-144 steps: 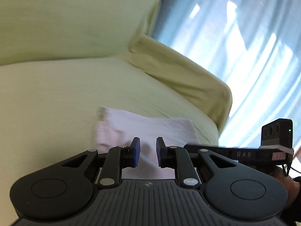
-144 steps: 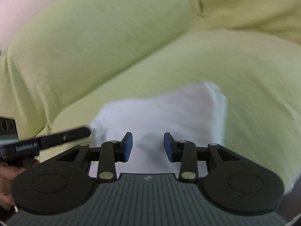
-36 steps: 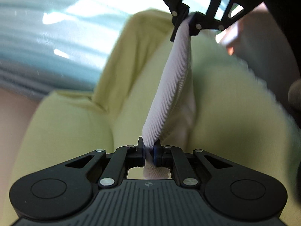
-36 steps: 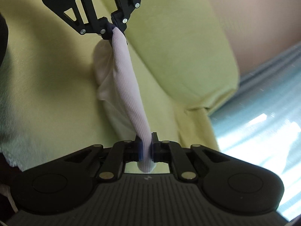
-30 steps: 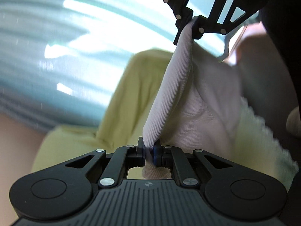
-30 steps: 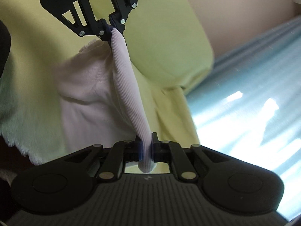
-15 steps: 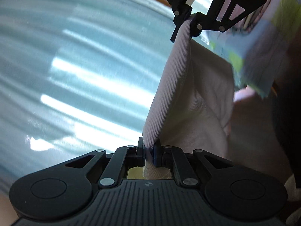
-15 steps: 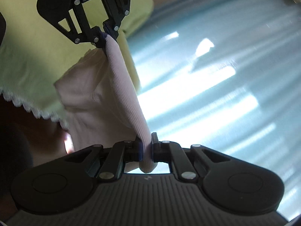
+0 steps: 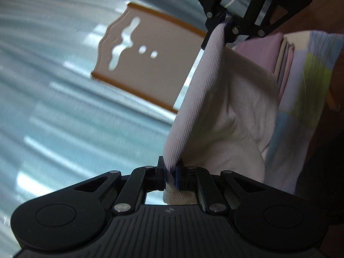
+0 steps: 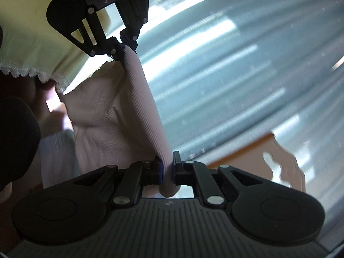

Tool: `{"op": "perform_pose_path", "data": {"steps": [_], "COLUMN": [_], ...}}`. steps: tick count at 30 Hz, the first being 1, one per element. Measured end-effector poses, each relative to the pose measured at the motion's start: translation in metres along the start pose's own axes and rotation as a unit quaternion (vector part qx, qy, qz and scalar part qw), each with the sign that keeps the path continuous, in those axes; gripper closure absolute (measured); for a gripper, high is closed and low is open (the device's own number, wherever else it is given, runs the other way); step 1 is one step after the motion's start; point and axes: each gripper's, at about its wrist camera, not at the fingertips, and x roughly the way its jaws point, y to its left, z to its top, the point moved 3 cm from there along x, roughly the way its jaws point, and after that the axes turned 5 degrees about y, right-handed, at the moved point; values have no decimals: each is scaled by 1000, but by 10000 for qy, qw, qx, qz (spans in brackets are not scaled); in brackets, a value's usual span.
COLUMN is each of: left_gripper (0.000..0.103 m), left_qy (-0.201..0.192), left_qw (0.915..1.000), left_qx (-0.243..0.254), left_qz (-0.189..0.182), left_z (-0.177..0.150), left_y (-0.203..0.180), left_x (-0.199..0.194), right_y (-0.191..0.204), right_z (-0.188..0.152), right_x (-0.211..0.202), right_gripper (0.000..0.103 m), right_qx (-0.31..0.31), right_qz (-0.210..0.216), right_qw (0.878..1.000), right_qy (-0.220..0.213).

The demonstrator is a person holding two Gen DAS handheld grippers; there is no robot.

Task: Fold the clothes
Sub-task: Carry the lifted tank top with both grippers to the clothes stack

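Pale pink ribbed garment (image 9: 217, 116) stretched in mid-air between both grippers.

The left gripper (image 9: 171, 175) is clamped on one end of a thick rolled edge of the cloth, with a short stub of fabric protruding behind its blue pads. The right gripper (image 10: 166, 172) is clamped on the opposite end of the same edge. In each wrist view the other gripper appears at the top of the picture, pinching the far end, so the two tools face each other. The edge runs taut between them; the remainder of the garment hangs slack to one side. Background, left wrist view: pale blue curtain (image 9: 53, 107), a brown cut-out chair back (image 9: 146, 60), and a stack of folded fabrics (image 9: 301, 68). Background, right wrist view: yellow-green cover with lace trim (image 10: 28, 43), blurred.
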Motion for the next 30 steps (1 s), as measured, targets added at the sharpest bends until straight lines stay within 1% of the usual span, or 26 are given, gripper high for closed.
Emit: {"op": "perform_pose_path", "data": {"steps": [2, 4, 6, 9, 11, 12, 13, 15, 16, 18, 21, 23, 24, 26, 28, 30], "left_gripper": [95, 95, 95, 95, 95, 95, 95, 95, 95, 95, 94, 94, 93, 90, 83, 77], "left_qy": [-223, -419, -585, -811, -954, -1022, -1066, -1060, -1032, -875, -647, -602, -588, -567, -611, -686], "left_qw": [9997, 9989, 9979, 9965, 9953, 9946, 9939, 9927, 9919, 9899, 9852, 9845, 9844, 9855, 9865, 9874], "left_qx": [61, 94, 95, 95, 18, -47, -93, -17, 54, 168, 339, 357, 354, 228, 237, 314], "left_qz": [-104, -192, -259, -196, -138, -163, -260, -570, -735, -1104, -1553, -1610, -1617, -1581, -1503, -1394], "left_z": [22, 43, 62, 93, 111, 117, 121, 120, 116, 103, 84, 75, 71, 65, 59, 54], "left_y": [0, 0, 3, 12, 20, 22, 22, 3, -11, -49, -104, -122, -129, -134, -136, -139], "left_x": [17, 37, 59, 95, 118, 127, 135, 145, 149, 157, 165, 164, 163, 159, 154, 148], "right_y": [-21, -31, -38, -64, -90, -96, -96, -92, -79, -44, 4, 21, 23, 23, 24, 26], "right_z": [-21, -43, -54, -84, -96, -101, -107, -118, -126, -146, -175, -184, -184, -184, -185, -186], "right_x": [3, 10, 24, 42, 52, 55, 58, 64, 67, 75, 93, 96, 96, 92, 89, 83], "right_gripper": [98, 98, 98, 98, 98, 98, 98, 98, 98, 98, 98, 98, 98, 95, 86, 85], "right_qx": [139, 246, 231, 193, 202, 213, 249, 313, 319, 329, 336, 383, 417, 402, 356, 301], "right_qz": [-111, -211, -362, -724, -1035, -1142, -1141, -1100, -949, -509, 48, 209, 214, 181, 151, 136], "right_qw": [9995, 9984, 9972, 9934, 9897, 9881, 9874, 9863, 9867, 9869, 9831, 9811, 9810, 9811, 9808, 9795], "right_qy": [244, 455, 618, 872, 972, 1010, 1065, 1185, 1279, 1495, 1797, 1886, 1880, 1884, 1913, 1985]}}
